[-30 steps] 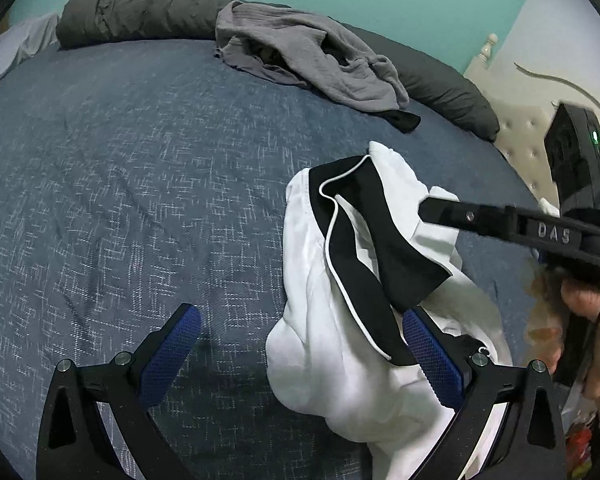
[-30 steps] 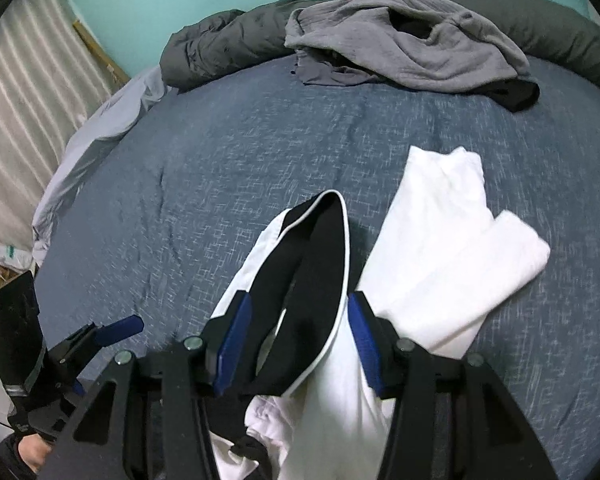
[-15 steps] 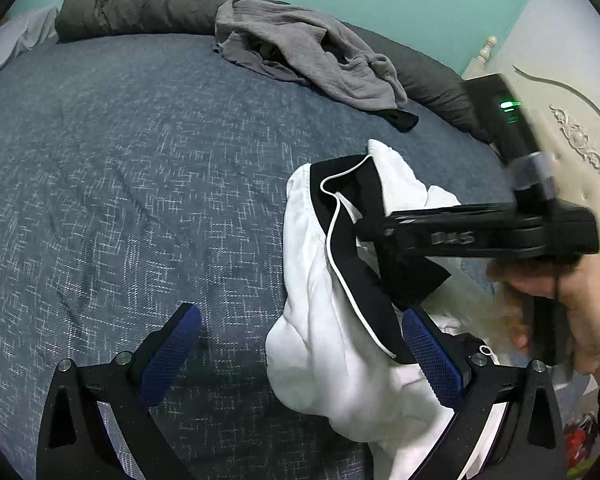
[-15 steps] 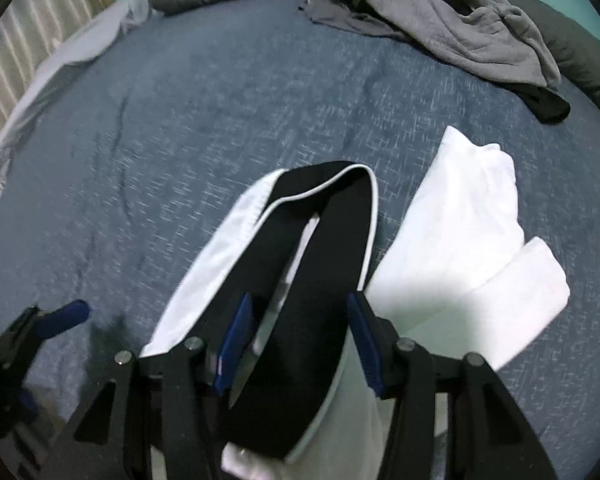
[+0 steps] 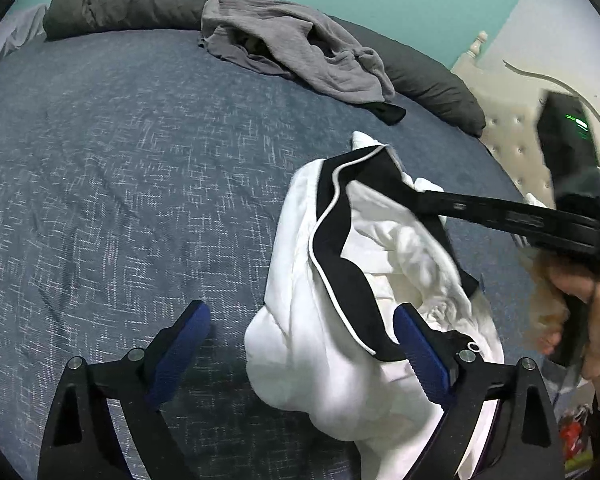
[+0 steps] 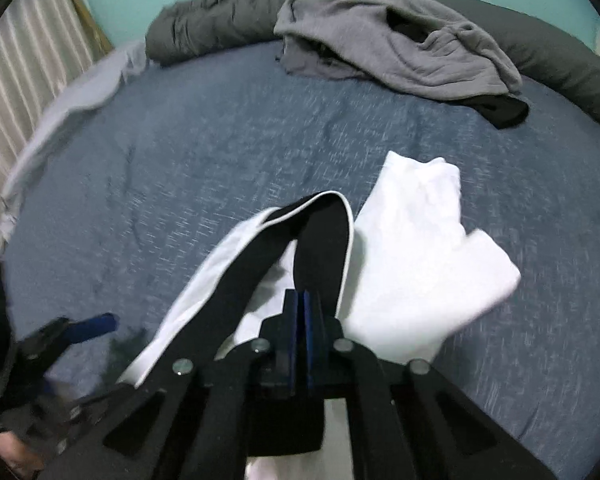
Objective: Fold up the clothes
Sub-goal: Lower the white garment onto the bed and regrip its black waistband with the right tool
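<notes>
1. Jaws of the right gripper have just been closing and now meet, blue pads together on the black band of the white garment; a second ago they stood apart on either side of that band.
2. The left gripper has narrowed only slightly; its fingers remain wide apart, one pad over bare bedspread, the other against the garment's folds, gripping nothing.
3. The white garment lies bunched toward the near right part of the bed, its black band looping upward and its white legs pointing toward the far edge.
4. Open blue bedspread stretches left and beyond the garment. A grey garment and a dark rolled blanket line the far edge, well apart from the white one.
5. The left wrist view shows the right gripper reaching in from the right, a hand on it, and a tufted headboard; the right wrist view instead shows pale curtains past the left edge and the garment's folded legs.
</notes>
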